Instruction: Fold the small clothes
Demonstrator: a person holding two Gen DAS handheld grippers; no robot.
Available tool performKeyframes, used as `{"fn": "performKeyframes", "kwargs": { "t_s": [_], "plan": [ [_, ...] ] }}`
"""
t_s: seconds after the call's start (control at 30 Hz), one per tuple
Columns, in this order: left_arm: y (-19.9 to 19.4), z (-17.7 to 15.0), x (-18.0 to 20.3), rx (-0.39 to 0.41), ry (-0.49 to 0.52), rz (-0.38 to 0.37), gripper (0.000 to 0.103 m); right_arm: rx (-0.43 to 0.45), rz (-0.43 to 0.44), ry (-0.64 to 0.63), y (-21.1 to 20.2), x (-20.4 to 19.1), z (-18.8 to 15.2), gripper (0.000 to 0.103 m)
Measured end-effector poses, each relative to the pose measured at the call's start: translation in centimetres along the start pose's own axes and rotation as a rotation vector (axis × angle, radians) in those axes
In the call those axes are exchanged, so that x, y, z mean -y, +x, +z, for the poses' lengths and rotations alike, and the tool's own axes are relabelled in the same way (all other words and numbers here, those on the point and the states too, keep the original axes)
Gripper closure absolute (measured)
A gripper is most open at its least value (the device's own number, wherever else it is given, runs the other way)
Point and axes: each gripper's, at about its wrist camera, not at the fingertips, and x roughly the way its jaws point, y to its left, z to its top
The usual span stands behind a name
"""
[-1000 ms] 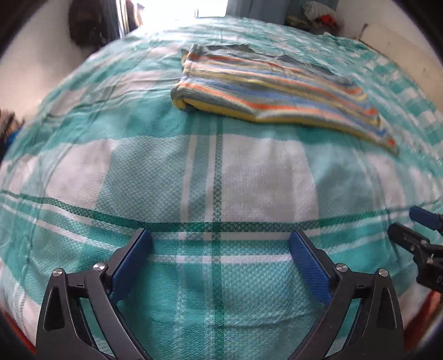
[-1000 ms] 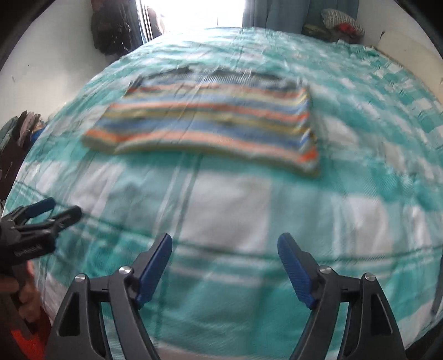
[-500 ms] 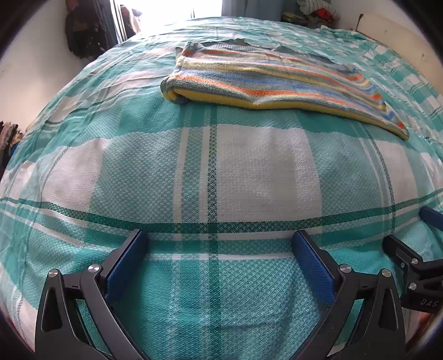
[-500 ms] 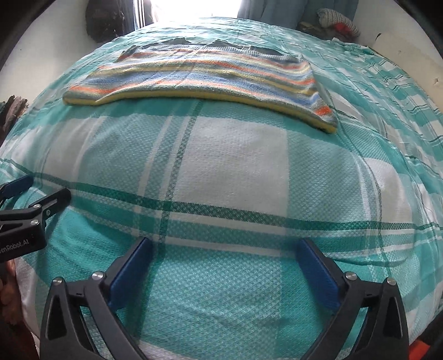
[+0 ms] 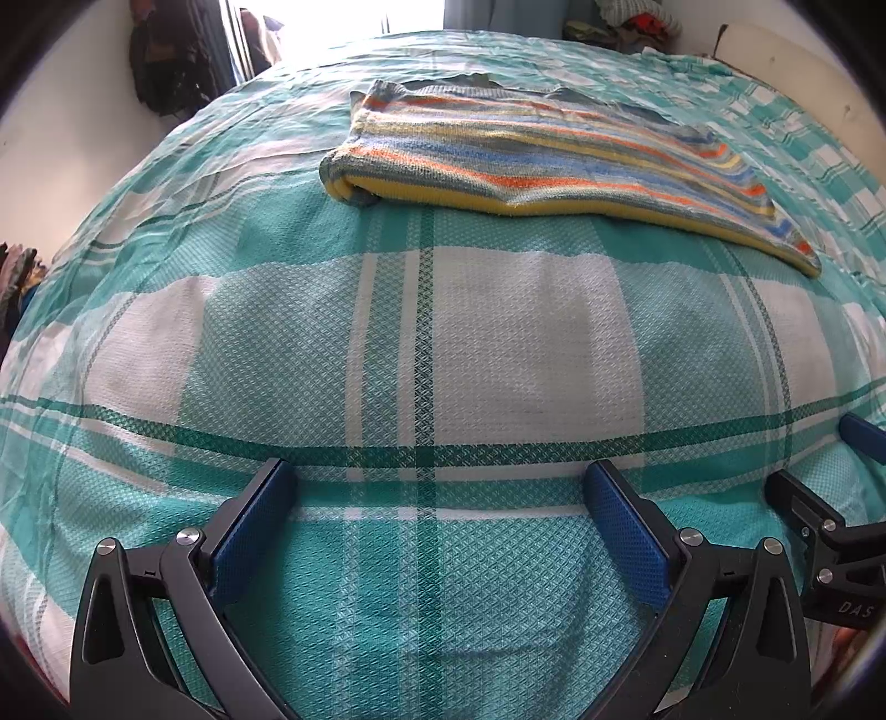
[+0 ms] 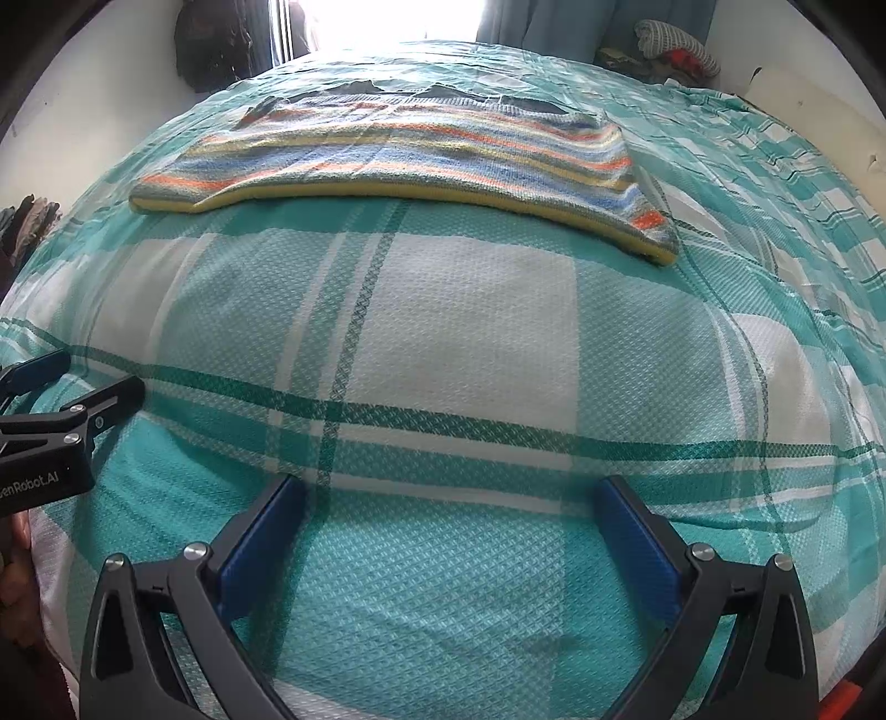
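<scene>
A small striped knit sweater [image 5: 542, 160], in blue, orange and yellow, lies folded flat on the far part of the bed; it also shows in the right wrist view [image 6: 410, 160]. My left gripper [image 5: 440, 487] is open and empty, low over the near bedspread, well short of the sweater. My right gripper [image 6: 451, 498] is open and empty, likewise near the front of the bed. Each gripper shows at the edge of the other's view: the right one [image 5: 819, 471], the left one [image 6: 77, 382].
The bed carries a teal and white checked cover [image 5: 443, 343]. Dark clothes hang on the wall at the far left [image 5: 166, 61]. A pile of clothes sits at the far right corner [image 6: 670, 50]. A pale board leans by the right wall [image 5: 786, 61].
Both grippers have dropped lower and drawn back toward the near edge of the bed. The sweater lies unmoved. Both stay open.
</scene>
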Motion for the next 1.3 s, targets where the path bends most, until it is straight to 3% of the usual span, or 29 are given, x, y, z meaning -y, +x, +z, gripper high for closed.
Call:
{"fn": "performKeyframes", "kwargs": {
  "t_s": [0.9, 1.13, 1.23, 1.3],
  "plan": [
    [-0.7, 0.3, -0.6, 0.001, -0.018, -0.023, 0.001, 0.029, -0.020, 0.004, -0.1, -0.2, -0.3, 0.000],
    [-3.1, 3.8, -4.6, 0.026, -0.228, -0.201, 0.002, 0.040, -0.006, 0.010, -0.2, 0.0, -0.5, 0.000],
    [-2.3, 6.9, -6.1, 0.032, -0.276, -0.234, 0.002, 0.044, 0.004, 0.016, -0.2, 0.2, -0.4, 0.000],
    [-1.4, 8.8, -6.7, 0.028, -0.294, -0.215, 0.003, 0.045, 0.009, 0.020, -0.3, 0.2, -0.4, 0.000]
  ]
}}
